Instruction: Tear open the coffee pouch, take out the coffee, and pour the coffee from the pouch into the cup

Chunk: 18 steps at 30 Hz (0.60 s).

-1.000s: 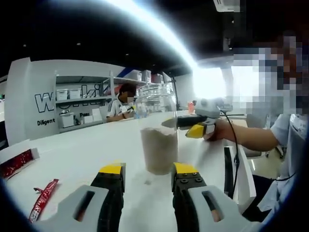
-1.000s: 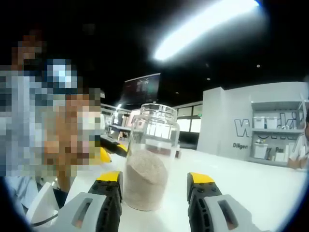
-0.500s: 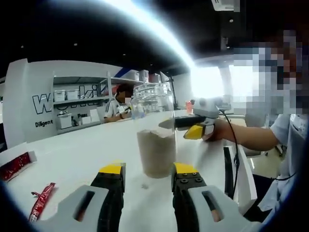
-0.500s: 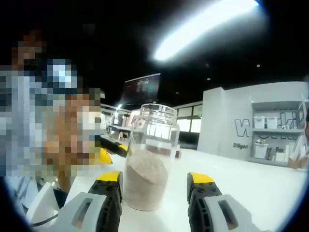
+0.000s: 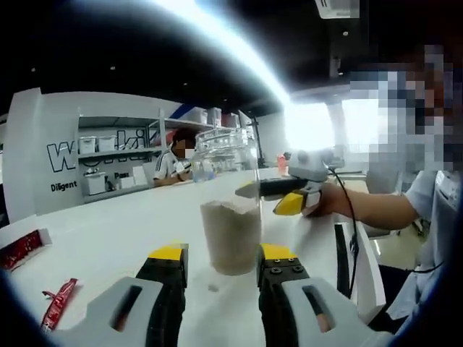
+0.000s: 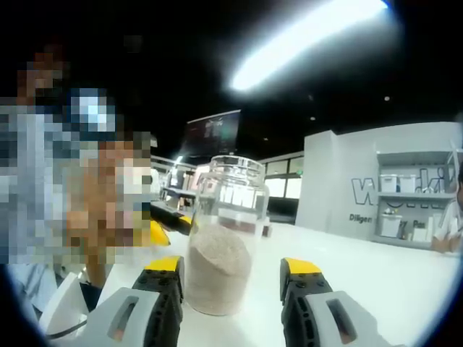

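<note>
A clear glass jar [image 5: 230, 210], about half full of pale brown powder, stands on the white table [image 5: 108, 231]. My left gripper [image 5: 222, 254] is open, its yellow-tipped jaws low in front of the jar and apart from it. A red coffee pouch [image 5: 58, 303] lies flat at the lower left. From the right, a hand holds my right gripper [image 5: 278, 194] level with the jar. In the right gripper view the same jar [image 6: 221, 246] stands just beyond my open right gripper [image 6: 233, 267], nothing between its fingers. A yellow tip of the left gripper [image 6: 155, 233] peeks out behind the jar.
A red box [image 5: 18, 249] sits at the table's far left edge. A person [image 5: 177, 155] sits at the back near grey shelves [image 5: 116, 163] with white boxes. The holder's arm [image 5: 376, 206] reaches in from the right, where the table edge [image 5: 362, 267] runs.
The left gripper view has shifted slightly, so the jar sits a little lower and further left between the jaws. The right gripper view is unchanged.
</note>
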Available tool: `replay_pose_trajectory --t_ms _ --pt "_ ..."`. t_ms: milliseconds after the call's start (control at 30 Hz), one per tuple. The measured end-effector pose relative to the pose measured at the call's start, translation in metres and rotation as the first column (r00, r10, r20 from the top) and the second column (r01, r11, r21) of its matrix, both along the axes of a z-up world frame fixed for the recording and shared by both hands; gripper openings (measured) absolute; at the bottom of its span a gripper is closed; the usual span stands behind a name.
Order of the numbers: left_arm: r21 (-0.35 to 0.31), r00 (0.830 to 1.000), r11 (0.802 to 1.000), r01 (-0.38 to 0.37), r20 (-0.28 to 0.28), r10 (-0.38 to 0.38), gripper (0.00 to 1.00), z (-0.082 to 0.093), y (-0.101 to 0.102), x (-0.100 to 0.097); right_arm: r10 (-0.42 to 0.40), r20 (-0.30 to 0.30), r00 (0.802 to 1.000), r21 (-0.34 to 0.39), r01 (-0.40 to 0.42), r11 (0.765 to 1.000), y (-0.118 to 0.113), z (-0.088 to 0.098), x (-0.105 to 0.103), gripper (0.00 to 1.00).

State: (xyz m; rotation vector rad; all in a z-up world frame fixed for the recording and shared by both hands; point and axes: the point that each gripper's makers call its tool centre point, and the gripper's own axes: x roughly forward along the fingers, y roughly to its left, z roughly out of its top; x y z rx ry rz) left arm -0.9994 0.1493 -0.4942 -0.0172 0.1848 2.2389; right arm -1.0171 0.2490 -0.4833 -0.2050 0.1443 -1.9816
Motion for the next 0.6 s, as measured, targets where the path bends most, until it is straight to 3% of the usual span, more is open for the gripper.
replay_pose_trajectory --t_ms 600 --pt "0.003 1.000 1.000 0.021 -0.008 -0.021 0.40 -0.0031 0.0114 -0.0018 0.004 0.002 1.000 -0.004 -0.004 1.000 -0.0003 0.0002 0.0009 0.54"
